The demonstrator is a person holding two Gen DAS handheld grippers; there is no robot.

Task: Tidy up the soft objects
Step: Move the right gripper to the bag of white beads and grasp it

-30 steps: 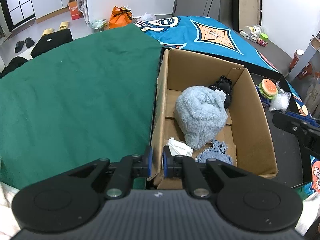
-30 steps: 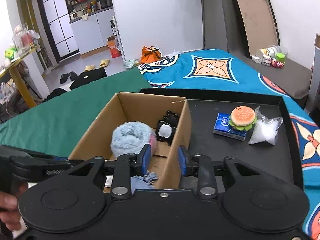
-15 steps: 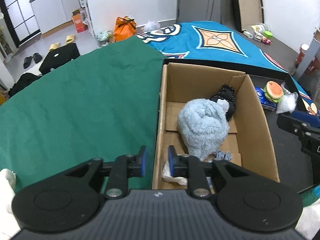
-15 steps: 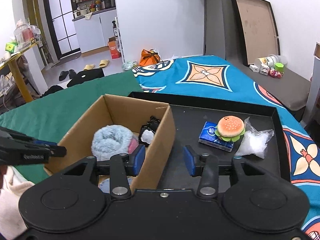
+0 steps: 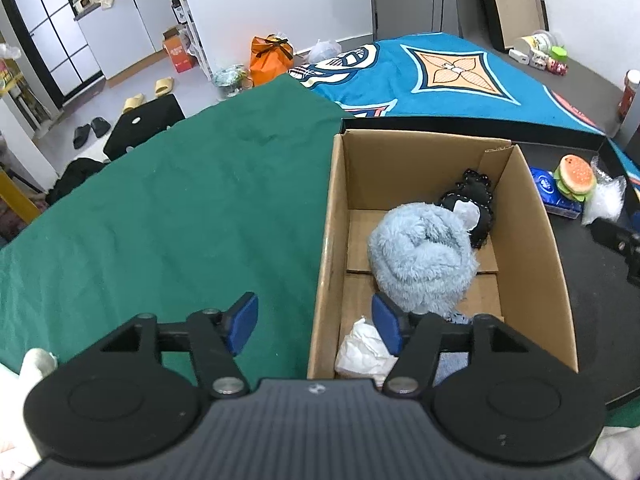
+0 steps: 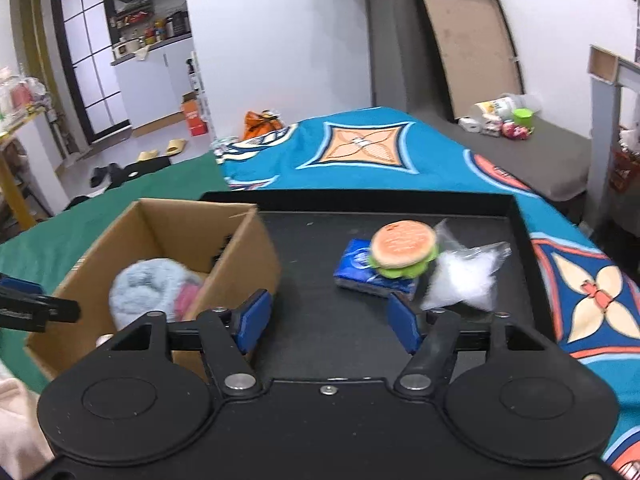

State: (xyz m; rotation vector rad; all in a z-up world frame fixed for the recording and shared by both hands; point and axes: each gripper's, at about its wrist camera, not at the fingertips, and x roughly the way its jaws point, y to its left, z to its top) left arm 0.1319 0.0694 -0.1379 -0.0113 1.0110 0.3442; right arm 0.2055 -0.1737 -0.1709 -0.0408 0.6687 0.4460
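Observation:
A cardboard box (image 5: 536,208) (image 6: 256,256) stands on the left part of a black tray (image 6: 320,312). In it lie a fluffy light-blue plush (image 5: 424,256) (image 6: 148,288), a black lacy item (image 5: 476,196) and a crumpled white cloth (image 5: 360,348). On the tray, right of the box, lie a burger plush (image 6: 402,248) (image 5: 576,178), a blue tissue pack (image 6: 360,274) and a clear bag of white filling (image 6: 460,276). My left gripper (image 5: 314,322) is open and empty, straddling the box's left wall. My right gripper (image 6: 330,318) is open and empty above the tray, short of the tissue pack.
A green cloth (image 5: 160,208) covers the surface left of the box; a blue patterned cover (image 6: 360,152) lies beyond the tray. The floor behind holds slippers, an orange bag (image 5: 270,58) and a small carton. A board leans on the far wall.
Both grippers opened from nearly shut to wide. The left pulled back and up from the box's near corner. The right swung right, from over the box wall toward the burger and tissue pack.

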